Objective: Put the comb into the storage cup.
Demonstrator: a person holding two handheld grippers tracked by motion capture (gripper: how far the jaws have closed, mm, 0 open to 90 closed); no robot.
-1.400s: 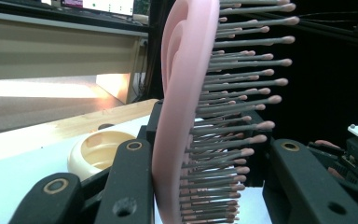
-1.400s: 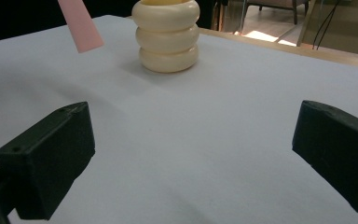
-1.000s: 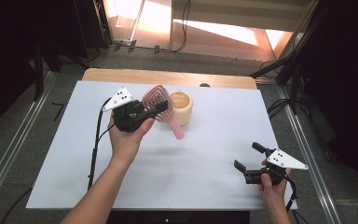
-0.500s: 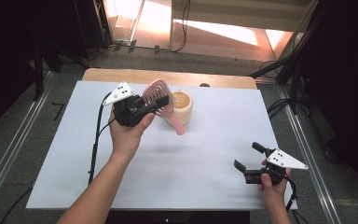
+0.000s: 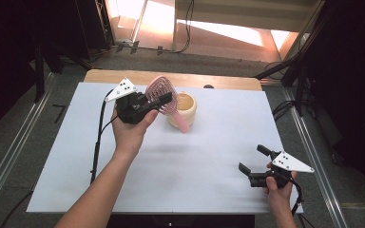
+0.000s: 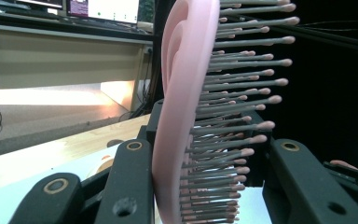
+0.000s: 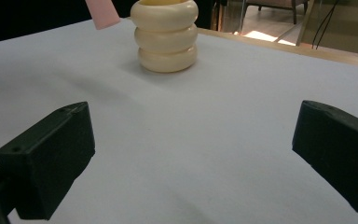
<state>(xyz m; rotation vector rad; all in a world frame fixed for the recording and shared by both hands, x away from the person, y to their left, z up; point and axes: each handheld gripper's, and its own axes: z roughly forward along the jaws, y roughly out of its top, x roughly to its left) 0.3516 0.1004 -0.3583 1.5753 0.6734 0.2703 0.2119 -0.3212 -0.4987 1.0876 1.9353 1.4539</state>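
At the far left-centre of the white tabletop we see the left gripper raised above the surface, its 2 black jaws pinching a pink hairbrush by the head. In the left gripper view the hairbrush stands on edge between the jaws: pink back against 1 jaw, bristle tips toward the other. In the high view the brush handle slants down toward the near side and crosses in front of a cream ribbed holder, which stands on the tabletop just beside the left gripper; we cannot tell whether handle and holder touch. The left hand wraps the gripper body from below, with the cable trailing down the left side of the tabletop.

At the near right corner we see the right gripper held by the right hand, jaws spread wide with nothing between them. In the right gripper view its 2 jaws frame bare tabletop; the holder sits well apart, made of 3 stacked rings, with the pink handle tip at the top edge just left of it.
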